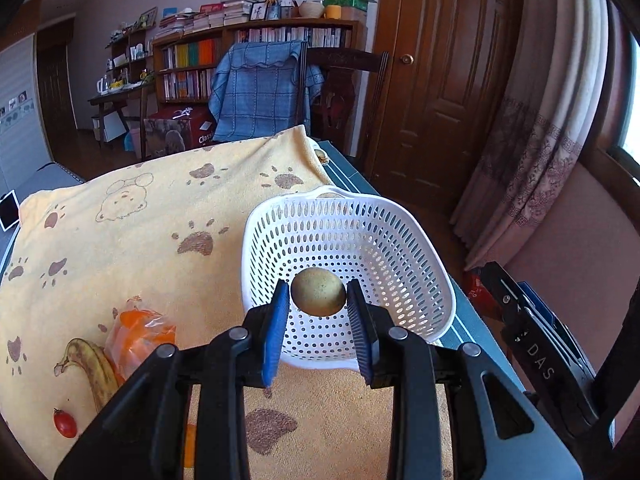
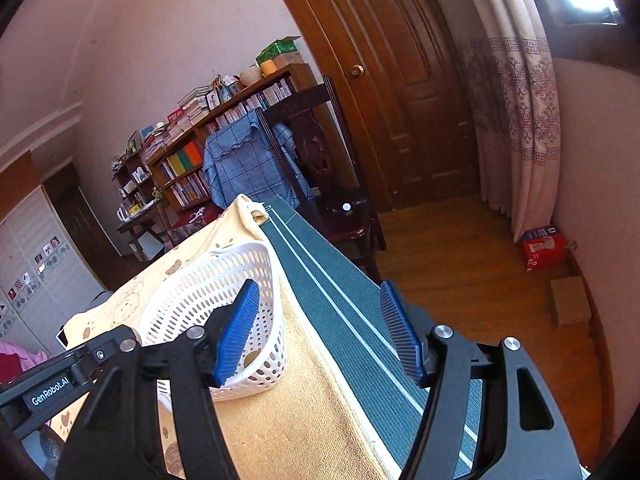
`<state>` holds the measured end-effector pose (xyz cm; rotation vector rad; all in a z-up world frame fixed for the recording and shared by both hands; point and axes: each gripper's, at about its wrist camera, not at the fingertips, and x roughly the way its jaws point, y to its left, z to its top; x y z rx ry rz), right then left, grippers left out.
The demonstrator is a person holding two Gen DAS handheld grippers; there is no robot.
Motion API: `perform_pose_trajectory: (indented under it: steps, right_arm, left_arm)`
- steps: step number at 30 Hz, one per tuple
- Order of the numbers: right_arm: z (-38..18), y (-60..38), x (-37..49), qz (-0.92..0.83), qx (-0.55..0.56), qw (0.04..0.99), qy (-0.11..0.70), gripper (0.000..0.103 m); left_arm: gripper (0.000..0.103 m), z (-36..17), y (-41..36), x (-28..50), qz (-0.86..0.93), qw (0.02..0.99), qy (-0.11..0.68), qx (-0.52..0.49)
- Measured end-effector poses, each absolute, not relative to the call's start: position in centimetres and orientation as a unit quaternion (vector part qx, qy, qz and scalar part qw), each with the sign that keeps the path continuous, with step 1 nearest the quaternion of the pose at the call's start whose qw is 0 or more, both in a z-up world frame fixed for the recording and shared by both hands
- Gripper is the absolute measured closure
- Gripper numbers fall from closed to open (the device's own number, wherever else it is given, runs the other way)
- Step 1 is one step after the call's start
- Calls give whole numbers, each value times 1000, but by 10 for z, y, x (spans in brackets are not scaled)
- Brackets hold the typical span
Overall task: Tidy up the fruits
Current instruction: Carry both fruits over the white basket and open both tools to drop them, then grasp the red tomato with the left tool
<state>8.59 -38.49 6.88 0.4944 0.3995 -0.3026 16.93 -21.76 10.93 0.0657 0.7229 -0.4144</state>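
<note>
A round yellow-green fruit [image 1: 318, 295] sits between the blue pads of my left gripper [image 1: 318, 285], right over the inside of a white perforated basket [image 1: 400, 240]. The pads stand a hair off the fruit's sides, so the jaws are open. The basket rests on a yellow bear-print towel [image 1: 160, 216]. Left of the gripper lie a spotted banana [image 1: 94, 372], orange fruit in a clear bag [image 1: 138, 336] and a small red tomato [image 1: 65, 423]. My right gripper [image 2: 320, 308] is open and empty beside the basket [image 2: 192, 292], over the towel's edge and the green table.
The green table top [image 2: 340, 300] ends close to the right of the basket, with wooden floor [image 2: 460, 272] below. A dark chair [image 1: 344, 80] with a blue blanket stands behind the table. A brown door [image 1: 440, 72] and a curtain [image 1: 532, 140] fill the right.
</note>
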Motion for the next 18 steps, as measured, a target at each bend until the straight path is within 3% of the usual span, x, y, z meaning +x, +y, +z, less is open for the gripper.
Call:
perform_pose_trajectory:
  steps: [1,3,12,15,18]
  right_arm:
    - [69,-385,86,-149,242,939,196,38]
    - [68,-385,87,-149,244,938,196,38]
    - [68,-382,86,-138,242,941,192,38]
    - [69,-379,85,-128,243,943,188,37]
    - [71,-377,83,-121,241,946,182,36]
  left_arm:
    - [50,108,-216,172,-199,913,354,27]
    - [34,107,-210,173,-191,916,353,16]
    - [30,120,-178,167,-154,930,333,6]
    - [22,126,-166,163,-139,936,325,-1]
    - [21,132,-153,158,-122,940,317,-4]
